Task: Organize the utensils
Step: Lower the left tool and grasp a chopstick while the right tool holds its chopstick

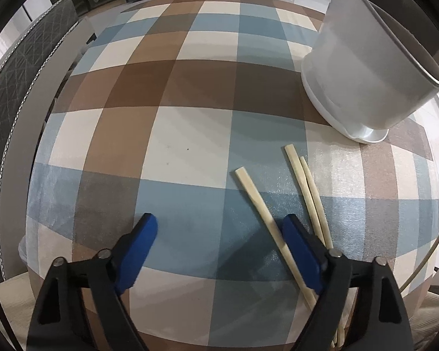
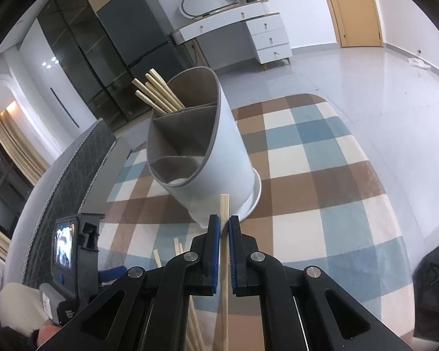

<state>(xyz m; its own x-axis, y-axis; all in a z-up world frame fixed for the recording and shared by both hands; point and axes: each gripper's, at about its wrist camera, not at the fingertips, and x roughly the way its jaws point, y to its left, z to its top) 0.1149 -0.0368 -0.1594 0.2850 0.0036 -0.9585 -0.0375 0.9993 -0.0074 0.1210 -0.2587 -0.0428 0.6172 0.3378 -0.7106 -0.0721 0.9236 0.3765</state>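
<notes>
Checked counter (image 2: pixel 322 158) bore the divided utensil holder (image 2: pixel 219 158), its far compartment already holding chopsticks (image 2: pixel 158 93). Right tongs (image 2: pixel 223 228) were clamped on one chopstick (image 2: pixel 224 204), its tip near the holder's base; a thin grip could let it pivot or slip, or strike the rim and tip the holder. Left tongs (image 1: pixel 219 228) stood apart over loose chopsticks (image 1: pixel 304 181), which a stray finger might scatter.

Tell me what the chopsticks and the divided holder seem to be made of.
Chopsticks: probably bamboo or light wood, pale tan, matte, square-cut ends. Holder: likely plastic, smooth pale grey wall with a darker rim and moulded dividers, slight sheen on its base; ceramic can't be ruled out.
</notes>
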